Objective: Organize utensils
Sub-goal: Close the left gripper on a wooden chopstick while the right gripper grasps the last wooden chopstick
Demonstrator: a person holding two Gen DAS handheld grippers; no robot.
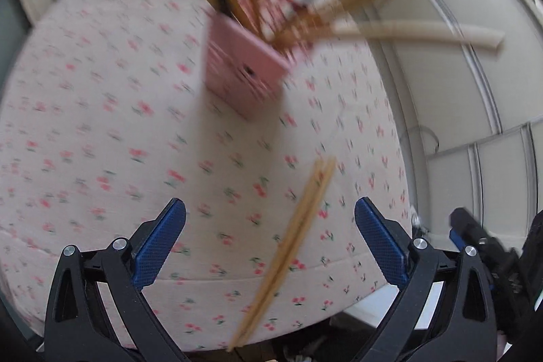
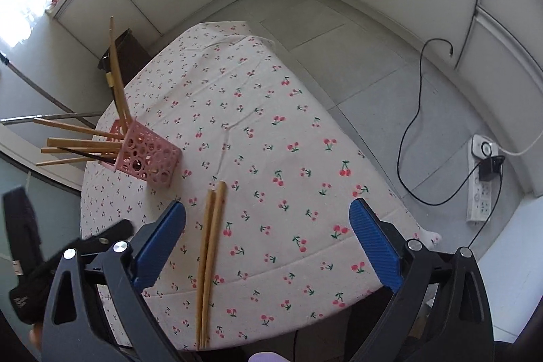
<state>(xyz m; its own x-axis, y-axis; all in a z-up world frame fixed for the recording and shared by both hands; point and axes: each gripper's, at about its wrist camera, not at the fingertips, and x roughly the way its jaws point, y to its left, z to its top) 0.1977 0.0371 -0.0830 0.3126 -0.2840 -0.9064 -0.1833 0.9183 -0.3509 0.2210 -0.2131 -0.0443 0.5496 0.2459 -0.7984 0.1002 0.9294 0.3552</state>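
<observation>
A pair of wooden chopsticks (image 2: 210, 256) lies side by side on the cherry-print cloth (image 2: 288, 131) of the counter, near its front edge, well apart from the pink perforated holder (image 2: 149, 158) that stands further back with other chopsticks (image 2: 81, 143) fanning out of it. The right tongs (image 2: 268, 243) hang wide and empty above the pair. The left tongs (image 1: 269, 243) are likewise wide and empty over the same chopsticks, their view smeared by blur.

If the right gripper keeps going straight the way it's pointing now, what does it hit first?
Most likely the cherry-print tablecloth. The right gripper is open and aimed down at bare cloth; the pair of chopsticks lies left of center, near its left finger, and the pink holder sits farther left. Depth is unclear.
</observation>
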